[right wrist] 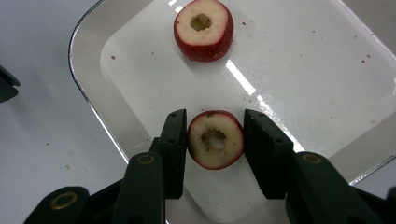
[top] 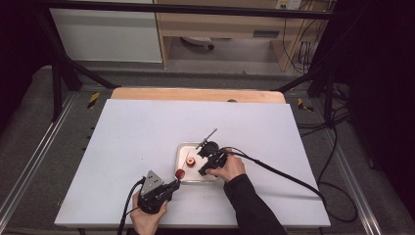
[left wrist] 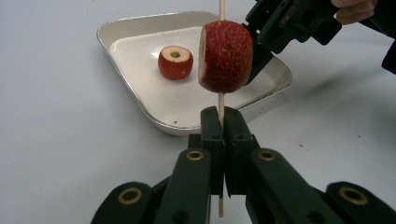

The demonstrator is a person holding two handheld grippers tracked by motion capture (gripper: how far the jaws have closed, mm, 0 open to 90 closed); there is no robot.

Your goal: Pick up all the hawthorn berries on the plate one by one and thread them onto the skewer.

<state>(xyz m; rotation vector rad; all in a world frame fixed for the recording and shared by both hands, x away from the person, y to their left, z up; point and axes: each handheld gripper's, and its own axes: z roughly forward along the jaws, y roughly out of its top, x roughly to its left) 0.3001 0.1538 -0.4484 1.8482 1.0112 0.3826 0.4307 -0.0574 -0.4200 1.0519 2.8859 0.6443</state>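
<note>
Both grippers are matt black plastic: the left gripper [left wrist: 223, 122] has two flat, blocky jaws on broad angled links, each link pinned behind the fingertips with brass-ringed rivets, and the right gripper [right wrist: 213, 140] is built the same. Behind the left one's fingers sits a grey three-cornered plate [top: 152, 180]. A black cable [top: 284, 177] trails from each, and the right hand [top: 229, 168] ends a black sleeve [top: 252, 208].

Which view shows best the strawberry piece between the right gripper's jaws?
The right gripper view: the strawberry piece lies in the tray, cut face and hollow centre up, between the right gripper jaws, one touching, the other just clear. The high view shows the right hand over that spot; the left gripper view shows that gripper's body over the tray.
</note>
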